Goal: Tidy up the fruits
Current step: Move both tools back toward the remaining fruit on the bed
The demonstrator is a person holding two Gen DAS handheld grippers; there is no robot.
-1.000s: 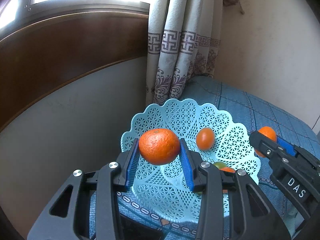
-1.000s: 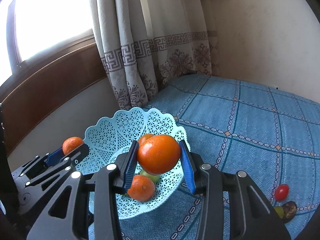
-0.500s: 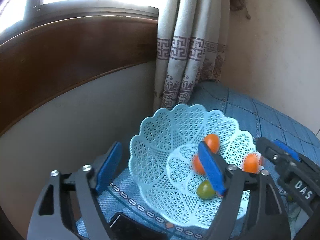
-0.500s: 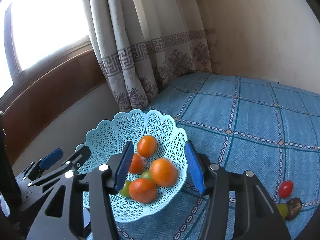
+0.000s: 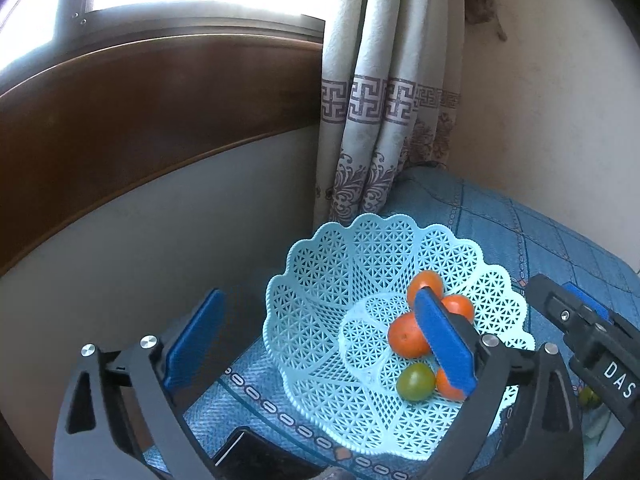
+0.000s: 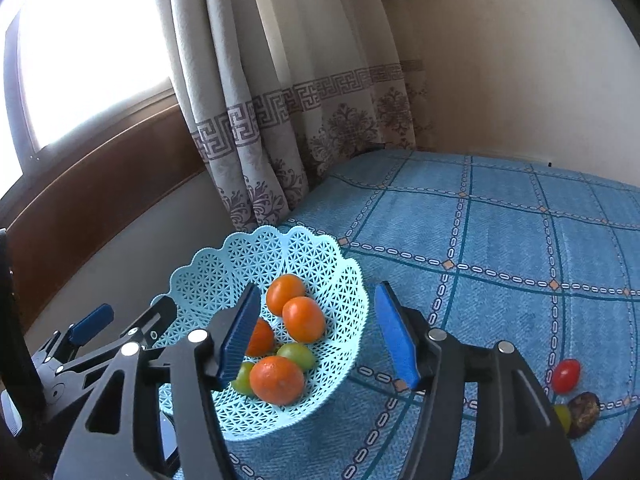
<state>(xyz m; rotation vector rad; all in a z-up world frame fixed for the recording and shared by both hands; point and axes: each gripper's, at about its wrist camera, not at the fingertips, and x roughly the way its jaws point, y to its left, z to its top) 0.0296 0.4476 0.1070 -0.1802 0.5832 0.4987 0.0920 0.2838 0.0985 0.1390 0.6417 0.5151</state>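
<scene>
Here, both tools are seen hanging over the pale blue basket [image 6: 344,280], which sits on the blue checked cloth [image 6: 520,240] in the lower left of the right wrist view and lower centre of the left wrist view. The fingers of the left gripper [image 5: 320,344] are spread wide apart with nothing between them, and those of the right gripper [image 6: 320,332] are likewise apart and empty. Four oranges [image 6: 303,319] and two green fruits [image 6: 298,355] are piled inside the basket. A red tomato [image 6: 565,375], a dark wrinkled fruit [image 6: 583,409] and another green one are left loose on the cloth at the lower right of the right wrist view, so the job is judged unfinished. The pile could be disturbed if a finger were swung low across the rim, and the light basket might be tipped or pushed toward the nearby edge of the cloth. The round tomato could be rolled away if it were nudged rather than pinched squarely. One orange is partly hidden behind a blue finger pad in each view, and the loose green fruit is mostly covered by the right tool's frame. A dark flat object at the bottom of the left wrist view cannot be made out.
</scene>
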